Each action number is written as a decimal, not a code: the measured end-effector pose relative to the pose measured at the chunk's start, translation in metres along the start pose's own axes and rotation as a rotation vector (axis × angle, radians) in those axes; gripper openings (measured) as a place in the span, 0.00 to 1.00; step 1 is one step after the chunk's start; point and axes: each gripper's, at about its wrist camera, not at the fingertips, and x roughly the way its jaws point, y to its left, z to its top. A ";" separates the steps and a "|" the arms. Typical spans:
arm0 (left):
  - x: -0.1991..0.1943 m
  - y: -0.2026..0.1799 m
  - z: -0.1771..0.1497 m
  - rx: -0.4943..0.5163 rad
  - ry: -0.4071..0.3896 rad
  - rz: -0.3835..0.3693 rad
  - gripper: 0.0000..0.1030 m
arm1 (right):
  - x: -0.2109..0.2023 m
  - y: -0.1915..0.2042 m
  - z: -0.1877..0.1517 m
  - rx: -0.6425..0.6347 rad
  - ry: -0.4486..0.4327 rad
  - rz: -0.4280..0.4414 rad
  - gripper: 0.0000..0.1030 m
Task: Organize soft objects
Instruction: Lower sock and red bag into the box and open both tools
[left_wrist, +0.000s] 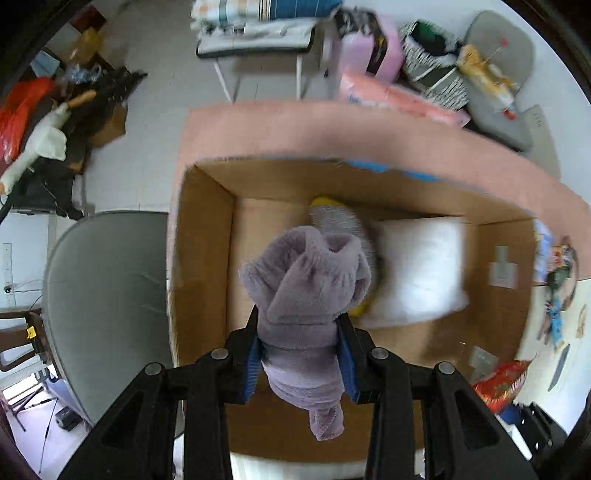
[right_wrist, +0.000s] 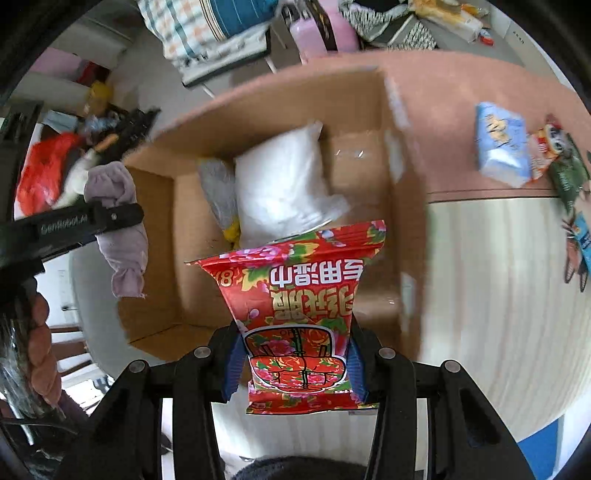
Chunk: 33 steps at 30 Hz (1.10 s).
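Observation:
My left gripper (left_wrist: 301, 339) is shut on a purple fleece cloth (left_wrist: 306, 291) and holds it above the open cardboard box (left_wrist: 199, 236). In the right wrist view the cloth (right_wrist: 122, 229) hangs from the left gripper (right_wrist: 110, 218) over the box's left edge. My right gripper (right_wrist: 293, 354) is shut on a red flowered wet-wipe pack (right_wrist: 295, 295), held above the box's near side (right_wrist: 373, 295). Inside the box lie a white pillow (left_wrist: 417, 269) (right_wrist: 284, 188) and a grey and yellow soft item (left_wrist: 336, 218) (right_wrist: 218, 188).
A grey chair (left_wrist: 107, 295) stands left of the box. On the table right of the box lie a blue tissue pack (right_wrist: 502, 144) and other small packs (right_wrist: 569, 173). Behind stand a stool with folded bedding (left_wrist: 258, 33), pink packages (left_wrist: 391, 96) and a goose plush (left_wrist: 40, 140).

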 end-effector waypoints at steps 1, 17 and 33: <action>0.011 0.001 0.005 -0.002 0.019 -0.002 0.32 | 0.012 0.003 0.002 0.006 0.021 -0.010 0.47; 0.078 -0.012 0.049 0.037 0.116 0.047 0.35 | 0.089 0.008 0.017 0.020 0.126 -0.099 0.47; 0.034 0.008 0.021 0.027 0.069 -0.040 0.77 | 0.084 0.018 0.015 -0.022 0.110 -0.111 0.99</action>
